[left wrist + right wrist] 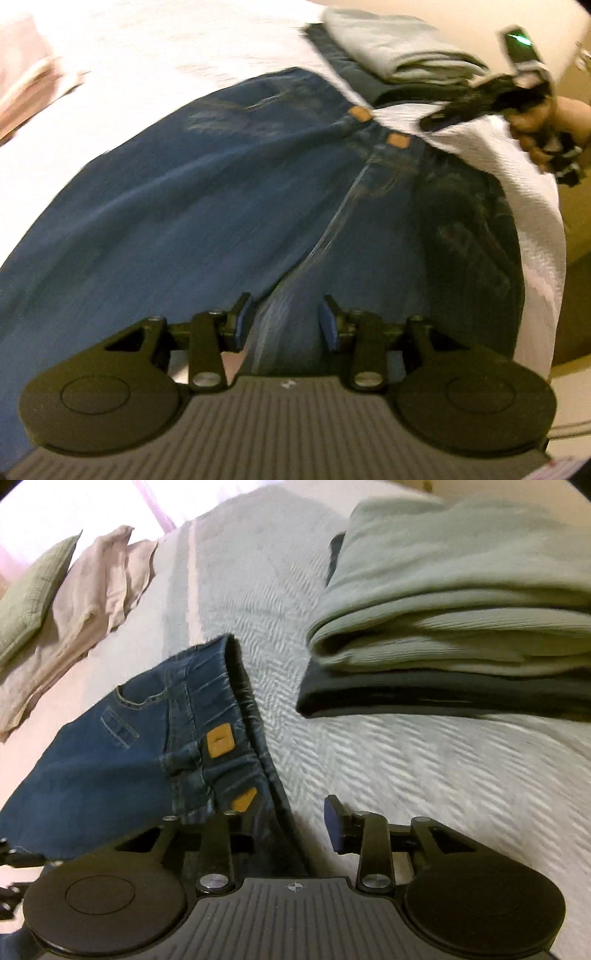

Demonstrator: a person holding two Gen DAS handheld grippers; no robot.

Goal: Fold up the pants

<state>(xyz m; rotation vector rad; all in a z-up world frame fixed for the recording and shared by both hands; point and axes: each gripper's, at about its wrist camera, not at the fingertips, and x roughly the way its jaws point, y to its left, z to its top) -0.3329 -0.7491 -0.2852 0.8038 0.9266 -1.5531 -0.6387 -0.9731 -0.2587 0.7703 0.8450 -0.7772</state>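
Left claw [286, 319] hangs with fingers apart just above the blue jeans [221, 192] spread on the white bed [147, 44], while the right claw [288, 825], also apart, straddles their waistband [255, 716] near folded clothes [443, 609].

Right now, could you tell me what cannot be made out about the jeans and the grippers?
- Blue denim jeans: leg ends cut off by the left wrist view's edge and the left gripper body.
- Right gripper: its left finger is hidden behind the jeans' waistband in the right wrist view.
- Folded grey-green garment: motion-blurred, type unclear.
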